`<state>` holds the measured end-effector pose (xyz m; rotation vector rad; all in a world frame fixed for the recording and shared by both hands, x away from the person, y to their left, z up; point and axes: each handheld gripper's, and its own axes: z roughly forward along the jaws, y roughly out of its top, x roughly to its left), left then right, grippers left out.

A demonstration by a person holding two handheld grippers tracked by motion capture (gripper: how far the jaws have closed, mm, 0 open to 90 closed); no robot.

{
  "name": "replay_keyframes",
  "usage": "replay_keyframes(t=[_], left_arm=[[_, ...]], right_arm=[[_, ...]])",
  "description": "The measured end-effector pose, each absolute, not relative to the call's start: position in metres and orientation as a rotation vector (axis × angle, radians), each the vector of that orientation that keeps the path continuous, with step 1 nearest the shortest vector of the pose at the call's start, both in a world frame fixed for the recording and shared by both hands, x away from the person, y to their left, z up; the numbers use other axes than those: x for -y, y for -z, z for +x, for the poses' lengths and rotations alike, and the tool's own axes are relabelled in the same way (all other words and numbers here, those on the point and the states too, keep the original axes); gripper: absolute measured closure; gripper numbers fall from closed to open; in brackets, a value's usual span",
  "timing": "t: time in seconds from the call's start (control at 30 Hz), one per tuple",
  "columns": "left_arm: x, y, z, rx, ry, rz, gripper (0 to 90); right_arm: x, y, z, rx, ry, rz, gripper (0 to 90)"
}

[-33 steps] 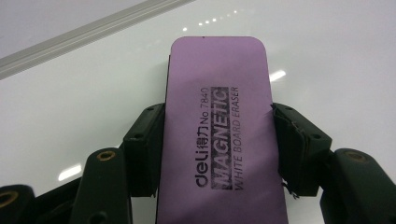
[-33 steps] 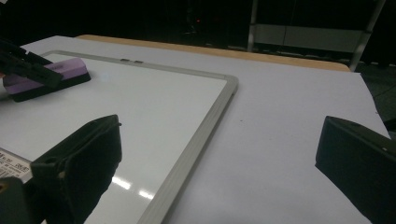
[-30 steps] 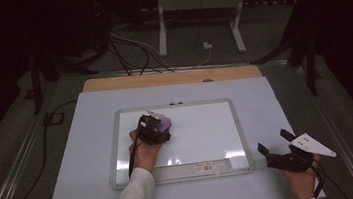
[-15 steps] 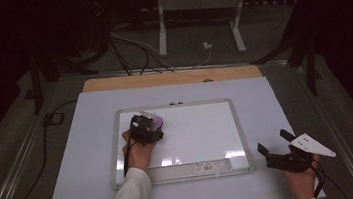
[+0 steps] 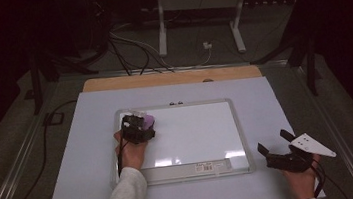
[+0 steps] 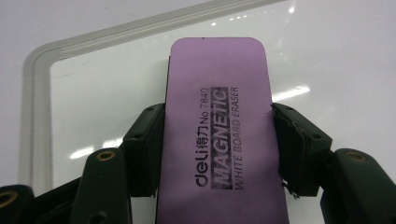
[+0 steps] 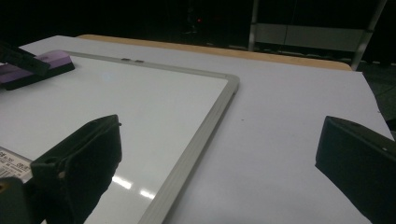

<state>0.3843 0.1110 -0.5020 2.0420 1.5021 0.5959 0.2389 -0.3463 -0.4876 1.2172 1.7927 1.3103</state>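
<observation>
A purple magnetic whiteboard eraser (image 6: pixel 219 130) lies flat on the whiteboard (image 5: pixel 194 137) near its far left corner, and my left gripper (image 5: pixel 137 126) is shut on its two long sides. The same eraser (image 7: pixel 37 65) appears at the far left of the right gripper view, with its black felt on the board. The whiteboard (image 7: pixel 140 107) is blank, with a grey frame. My right gripper (image 5: pixel 279 153) rests open on the table by the board's near right corner, its jaws wide apart and nothing between them (image 7: pixel 219 154).
The whiteboard lies on a pale sheet (image 5: pixel 275 103) that covers a wooden table (image 5: pixel 172 77). A barcode label (image 5: pixel 212 166) sits on the board's near frame. Cables (image 5: pixel 123 45) and metal stand legs (image 5: pixel 161 25) are on the floor beyond the table.
My left gripper has slid the eraser leftward across the board, toward its far left corner. The right gripper has stayed in place.
</observation>
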Motion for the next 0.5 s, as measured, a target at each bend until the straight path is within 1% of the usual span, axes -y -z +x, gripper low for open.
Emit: replay_keyframes(t=[0.27,0.37,0.43,0.5], left_arm=[[-0.123,0.503,0.386,-1.551,-0.635,2.019,40.4],[-0.126,0.500,0.382,-1.527,-0.665,1.996,31.4],[-0.126,0.495,0.377,-1.481,-0.673,1.984,24.8],[-0.124,0.491,0.372,-1.404,-0.669,2.001,24.4]], right_arm=[[0.346,0.488,0.239,-1.792,-1.312,1.217,0.6],[0.347,0.487,0.239,-1.791,-1.313,1.214,0.6],[0.347,0.488,0.239,-1.790,-1.311,1.219,0.6],[0.346,0.488,0.239,-1.791,-1.311,1.218,0.6]])
